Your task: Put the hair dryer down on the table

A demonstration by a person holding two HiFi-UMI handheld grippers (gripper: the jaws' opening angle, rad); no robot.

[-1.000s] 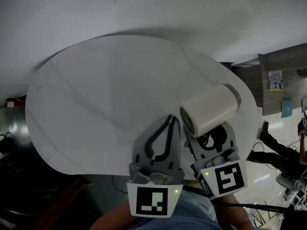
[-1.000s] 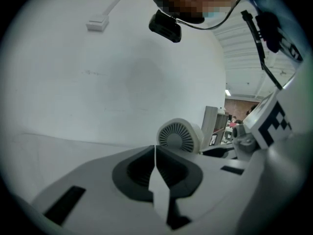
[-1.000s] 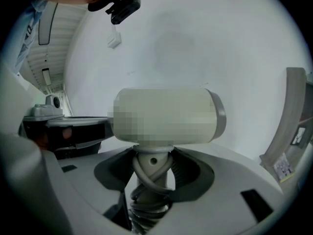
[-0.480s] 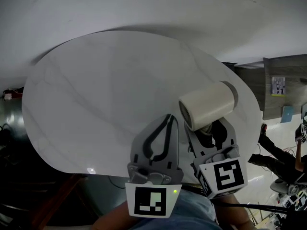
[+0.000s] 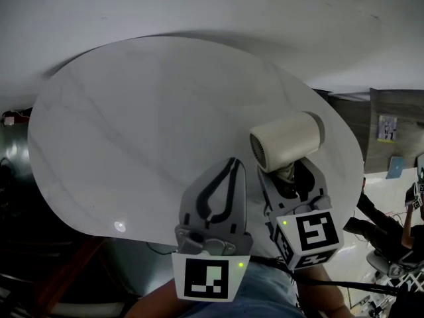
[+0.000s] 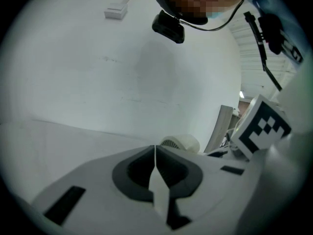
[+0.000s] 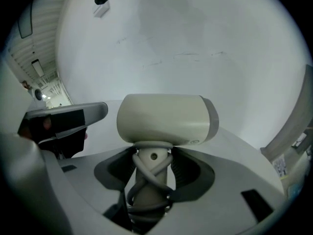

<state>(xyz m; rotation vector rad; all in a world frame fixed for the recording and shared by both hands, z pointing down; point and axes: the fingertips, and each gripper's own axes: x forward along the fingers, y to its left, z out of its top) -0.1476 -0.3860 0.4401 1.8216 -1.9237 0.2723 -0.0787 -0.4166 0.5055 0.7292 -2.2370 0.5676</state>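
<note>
The right gripper (image 7: 152, 155) pinched the handle of the cream hair dryer (image 7: 164, 119). Its two jaws pressed against the handle from either side, just under the barrel. A grey cord (image 7: 146, 177) was wound in crossing loops round that handle, and the loops ran down between the jaws toward the gripper's body. The barrel sat right above the jaw tips and lay crosswise to them. Its grilled intake end pointed toward the left gripper (image 5: 232, 164), and its grey-ringed end pointed away from that gripper.

In the head view the dryer was beyond the right gripper's tips, over the near right part of the round white marble-patterned table (image 5: 132, 124). Whether it touched the tabletop could not be told from any view.

The left gripper was just beside the right one, on its left, over the table's near edge. Its jaws were pressed together tip to tip, with nothing between them. From the left gripper view, the dryer's grille showed just past the tips and a little to the right. The right gripper's marker cube (image 6: 264, 126) was close alongside. The left gripper's own marker cube (image 5: 207, 278) faced the head camera, at the end nearest the person.
</note>
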